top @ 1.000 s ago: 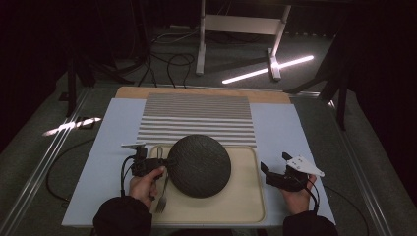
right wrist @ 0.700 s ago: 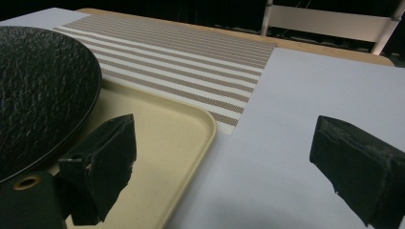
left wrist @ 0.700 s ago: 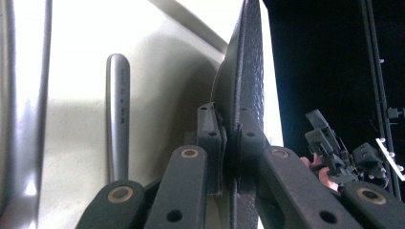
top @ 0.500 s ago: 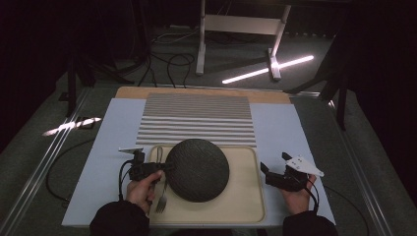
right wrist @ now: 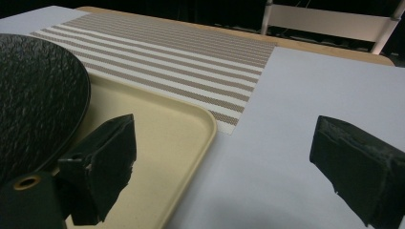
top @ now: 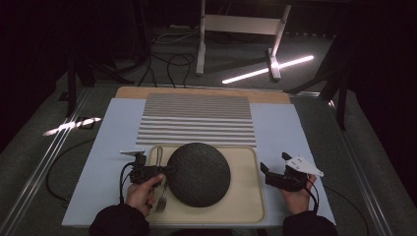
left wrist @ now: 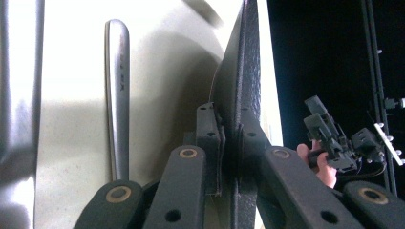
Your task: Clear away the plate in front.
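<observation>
A round, dark, textured plate (top: pixel 199 173) rests on a cream tray (top: pixel 246 162). My left gripper (top: pixel 166 169) is shut on the plate's left rim. In the left gripper view the rim (left wrist: pixel 243 71) runs edge-on between the two pads of the left gripper (left wrist: pixel 231 124). A fork (top: pixel 161 201) lies on the tray beside that hand, its handle (left wrist: pixel 117 86) just left of the jaws. My right gripper (top: pixel 274 161) stands open off the tray's right edge, over the pale blue mat. Nothing is between the jaws of the right gripper (right wrist: pixel 229 162). The plate (right wrist: pixel 33 95) and tray (right wrist: pixel 167 124) lie to its left.
A brown-and-white striped placemat (top: pixel 196 120) lies beyond the tray on the pale blue mat (top: pixel 113 132). A second shiny piece of cutlery (left wrist: pixel 16 95) lies beside the fork. Cables, a white stand (top: pixel 236 29) and a bright light strip (top: pixel 268 69) are on the floor behind.
The left gripper and the plate have drifted slightly toward the near edge of the table. The right gripper has stayed where it was.
</observation>
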The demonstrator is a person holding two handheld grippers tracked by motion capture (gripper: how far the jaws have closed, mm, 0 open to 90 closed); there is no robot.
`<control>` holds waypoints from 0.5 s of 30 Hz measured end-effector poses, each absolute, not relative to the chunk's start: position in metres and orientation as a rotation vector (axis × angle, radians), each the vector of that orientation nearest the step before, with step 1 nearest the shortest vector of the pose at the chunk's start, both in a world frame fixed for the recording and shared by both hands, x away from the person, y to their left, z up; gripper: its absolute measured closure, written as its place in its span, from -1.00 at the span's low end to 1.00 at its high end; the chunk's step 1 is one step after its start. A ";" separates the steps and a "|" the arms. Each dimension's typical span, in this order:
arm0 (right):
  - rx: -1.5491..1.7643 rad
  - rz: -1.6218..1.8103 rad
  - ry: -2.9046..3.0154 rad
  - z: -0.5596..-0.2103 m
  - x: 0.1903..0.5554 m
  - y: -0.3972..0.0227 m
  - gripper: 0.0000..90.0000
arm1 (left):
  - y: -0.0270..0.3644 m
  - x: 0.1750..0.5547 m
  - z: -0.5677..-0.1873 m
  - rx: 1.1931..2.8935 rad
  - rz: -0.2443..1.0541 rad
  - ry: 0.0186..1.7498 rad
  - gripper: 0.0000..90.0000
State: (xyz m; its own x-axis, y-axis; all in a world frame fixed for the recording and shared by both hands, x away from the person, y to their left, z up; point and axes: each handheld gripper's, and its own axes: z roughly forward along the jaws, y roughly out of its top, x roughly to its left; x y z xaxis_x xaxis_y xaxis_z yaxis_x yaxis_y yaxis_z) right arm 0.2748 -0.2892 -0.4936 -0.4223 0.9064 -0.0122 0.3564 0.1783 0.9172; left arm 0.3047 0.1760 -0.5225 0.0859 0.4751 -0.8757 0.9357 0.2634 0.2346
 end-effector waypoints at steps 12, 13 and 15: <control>1.184 1.221 1.878 -0.494 0.275 -0.289 -0.81 | 0.174 0.304 -0.525 1.389 -0.565 1.541 0.90; 1.185 1.222 1.878 -0.494 0.275 -0.289 -0.81 | 0.174 0.304 -0.525 1.395 -0.560 1.542 0.91; 1.186 1.221 1.878 -0.494 0.275 -0.289 -0.81 | 0.174 0.304 -0.524 1.406 -0.548 1.539 0.91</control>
State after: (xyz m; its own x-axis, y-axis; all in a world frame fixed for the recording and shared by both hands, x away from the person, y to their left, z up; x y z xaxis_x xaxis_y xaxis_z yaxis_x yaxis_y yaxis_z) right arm 0.2747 -0.2890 -0.4937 -0.4226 0.9062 -0.0121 0.3565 0.1785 0.9171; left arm 0.3039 0.1737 -0.5243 0.1088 0.5105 -0.8530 0.9348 0.2394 0.2625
